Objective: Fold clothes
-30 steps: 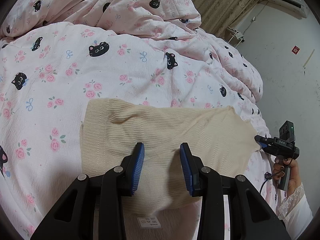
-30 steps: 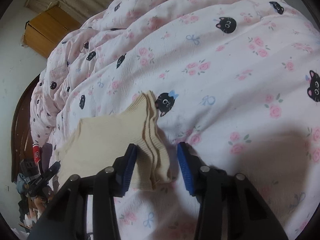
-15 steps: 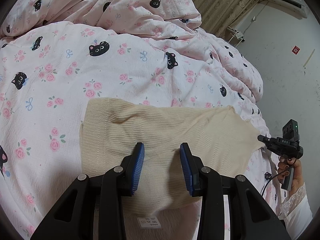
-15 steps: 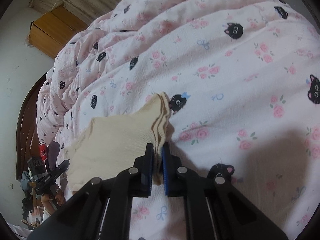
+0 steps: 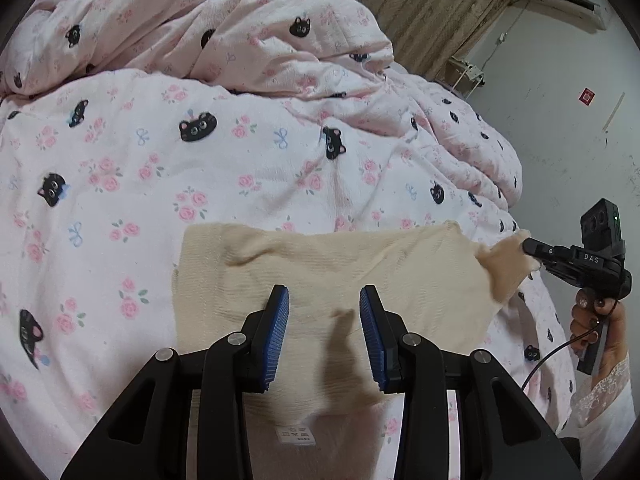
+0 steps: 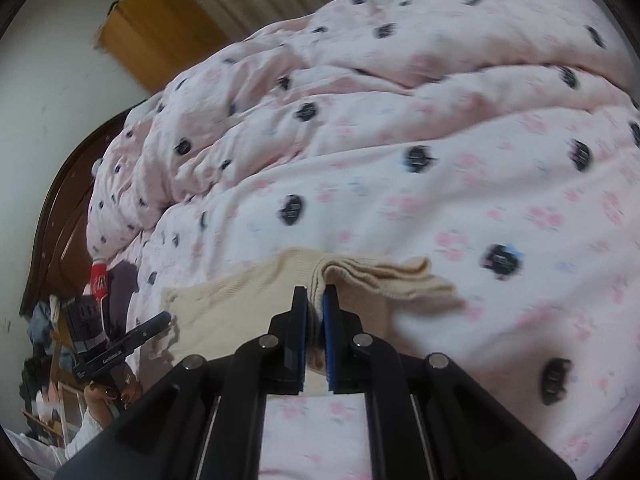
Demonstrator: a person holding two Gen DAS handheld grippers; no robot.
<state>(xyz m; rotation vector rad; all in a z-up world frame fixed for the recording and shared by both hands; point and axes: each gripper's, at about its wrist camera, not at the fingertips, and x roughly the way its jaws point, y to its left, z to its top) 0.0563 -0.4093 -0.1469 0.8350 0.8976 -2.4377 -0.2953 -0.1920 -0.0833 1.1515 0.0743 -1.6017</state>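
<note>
Inspecting the left wrist view first, I found the left gripper (image 5: 324,332) with its jaws part-spread over the near edge of the cream ribbed knit garment (image 5: 320,280), which lay flat on the cat-and-rose print duvet (image 5: 240,168). The blue pads (image 5: 276,336) stood clear of the cloth as far as I could judge; whether they pressed it down I could not tell. At the garment's far corner the right gripper (image 5: 528,246) was pinching a bunch of cloth and holding it off the duvet. My concern: with the near edge apparently unpinned, a pull from that corner could drag the whole garment instead of folding it. A white care label (image 5: 298,436) showed near the bottom; the garment's lower part was cut off behind the tool's arms.

In the right wrist view, the right gripper (image 6: 316,300) had its jaws pressed together on several stacked ribbed layers of the knit garment (image 6: 248,304). The grip looked shallow and near the edge, so I judged one layer might slip out and spoil the fold line. Motion blur smeared the duvet (image 6: 400,184), and I could not count the layers held. The left gripper (image 6: 160,318) appeared small at far left, its jaws unreadable. A wooden cabinet (image 6: 160,32) stood behind.
</note>
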